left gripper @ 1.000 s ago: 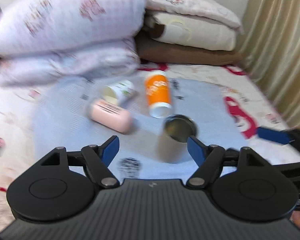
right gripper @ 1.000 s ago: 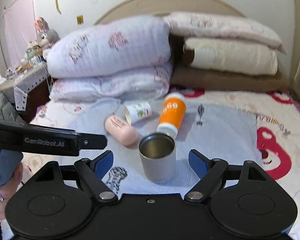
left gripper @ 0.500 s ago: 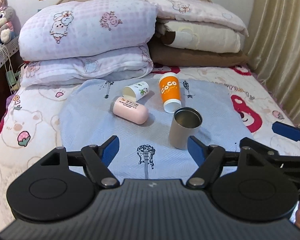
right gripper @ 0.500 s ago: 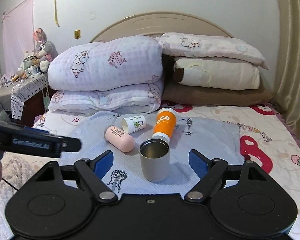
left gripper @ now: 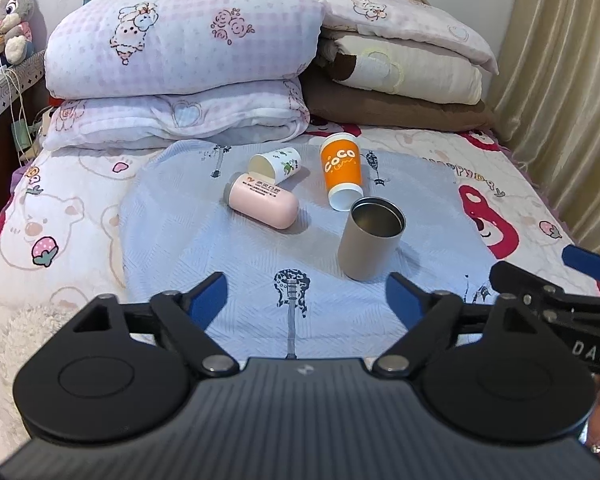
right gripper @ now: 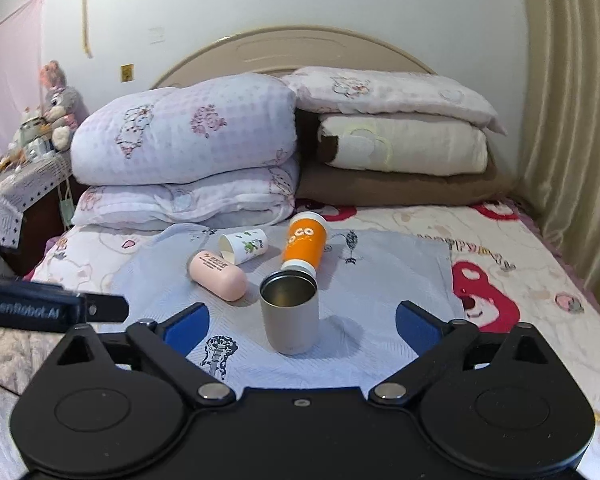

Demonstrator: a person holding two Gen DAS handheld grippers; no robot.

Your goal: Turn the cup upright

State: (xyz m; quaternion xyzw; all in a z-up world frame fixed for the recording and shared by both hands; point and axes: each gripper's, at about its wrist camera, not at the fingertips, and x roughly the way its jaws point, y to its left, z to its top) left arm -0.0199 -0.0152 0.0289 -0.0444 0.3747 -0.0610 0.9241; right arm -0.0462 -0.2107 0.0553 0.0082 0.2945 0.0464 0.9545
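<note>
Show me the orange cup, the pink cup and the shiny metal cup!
orange cup (left gripper: 341,169): left wrist view, on its printed side.
pink cup (left gripper: 263,204): left wrist view, mid-body.
metal cup (right gripper: 289,322): right wrist view, outer wall.

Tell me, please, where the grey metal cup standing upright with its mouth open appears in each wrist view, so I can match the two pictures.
Left wrist view: the grey metal cup stands right of centre, just beyond the right finger of the left gripper.
Right wrist view: the cup stands near the centre, between the open fingers of the right gripper.
Shared landmark: the orange paper cup lying just behind it.
</note>
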